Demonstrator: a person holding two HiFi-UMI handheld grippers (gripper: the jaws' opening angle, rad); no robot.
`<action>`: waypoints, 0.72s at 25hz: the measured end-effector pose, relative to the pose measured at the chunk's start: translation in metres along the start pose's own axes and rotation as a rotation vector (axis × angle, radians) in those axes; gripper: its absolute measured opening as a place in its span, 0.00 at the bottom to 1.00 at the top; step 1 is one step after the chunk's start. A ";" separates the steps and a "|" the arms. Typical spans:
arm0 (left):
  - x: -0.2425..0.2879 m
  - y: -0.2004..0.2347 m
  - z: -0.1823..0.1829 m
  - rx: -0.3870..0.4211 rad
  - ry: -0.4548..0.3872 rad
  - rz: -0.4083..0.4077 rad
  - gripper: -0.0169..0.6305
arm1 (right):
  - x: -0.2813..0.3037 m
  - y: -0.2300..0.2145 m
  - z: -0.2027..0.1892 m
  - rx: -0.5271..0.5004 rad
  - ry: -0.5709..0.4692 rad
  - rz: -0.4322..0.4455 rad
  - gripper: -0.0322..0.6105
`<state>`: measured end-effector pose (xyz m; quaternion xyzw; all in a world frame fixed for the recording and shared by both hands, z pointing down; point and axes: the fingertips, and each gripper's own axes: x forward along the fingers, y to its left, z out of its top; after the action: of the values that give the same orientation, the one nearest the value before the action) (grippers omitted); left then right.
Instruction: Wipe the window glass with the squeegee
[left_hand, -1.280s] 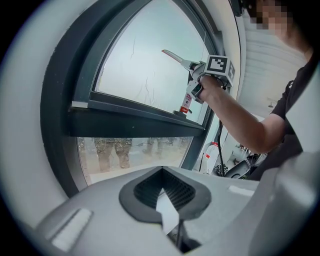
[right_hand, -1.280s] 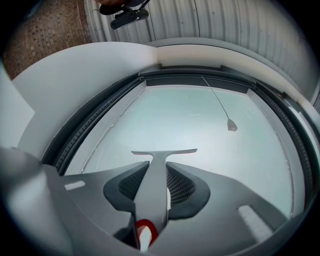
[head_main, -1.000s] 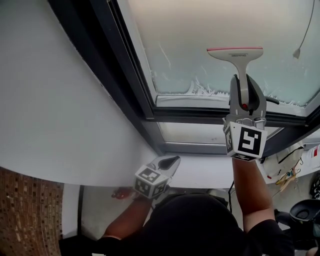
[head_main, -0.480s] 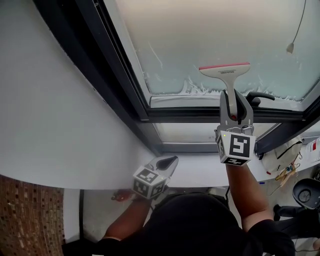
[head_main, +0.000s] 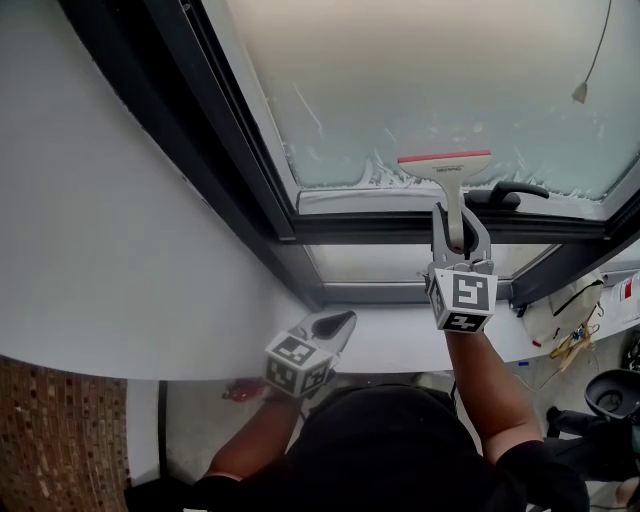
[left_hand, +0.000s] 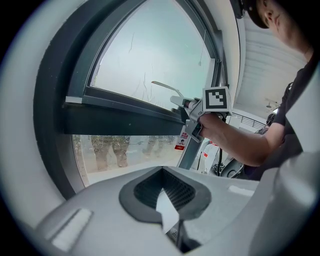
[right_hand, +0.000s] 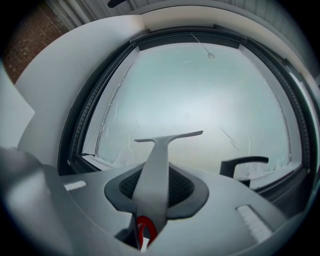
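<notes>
**Squeegee low on the pane, right side**

Left gripper (head_main: 335, 325): nearest, held low, jaws together on nothing.
Right gripper (head_main: 458, 228): clamped on the squeegee (head_main: 447, 165) by its handle.
Squeegee: handle runs to 12 o'clock from those jaws. The blade lies crosswise, 9 to 3, at the window glass (head_main: 420, 90) near its streaked bottom edge.

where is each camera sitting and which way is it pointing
Head view: on the person's head, facing the window glass; both forearms, left gripper, right gripper show.
Left gripper view: low, facing the window's lower frame; own shut tongs show.
Right gripper view: raised, facing the glass; own tongs clamp the squeegee.
Shared: all three show the squeegee.
</notes>
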<state>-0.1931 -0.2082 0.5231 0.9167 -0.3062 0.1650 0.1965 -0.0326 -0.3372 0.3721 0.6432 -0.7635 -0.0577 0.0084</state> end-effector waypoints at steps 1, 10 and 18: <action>0.000 0.000 0.000 -0.001 0.001 -0.001 0.03 | 0.000 0.000 -0.004 0.004 0.009 0.003 0.22; 0.002 -0.003 0.002 0.005 0.007 -0.008 0.03 | -0.006 0.007 -0.036 0.048 0.095 0.045 0.19; 0.004 -0.003 0.000 0.005 0.008 -0.011 0.03 | -0.014 0.007 -0.057 0.103 0.152 0.060 0.17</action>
<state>-0.1880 -0.2084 0.5241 0.9182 -0.3000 0.1682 0.1963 -0.0325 -0.3270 0.4306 0.6223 -0.7814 0.0310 0.0347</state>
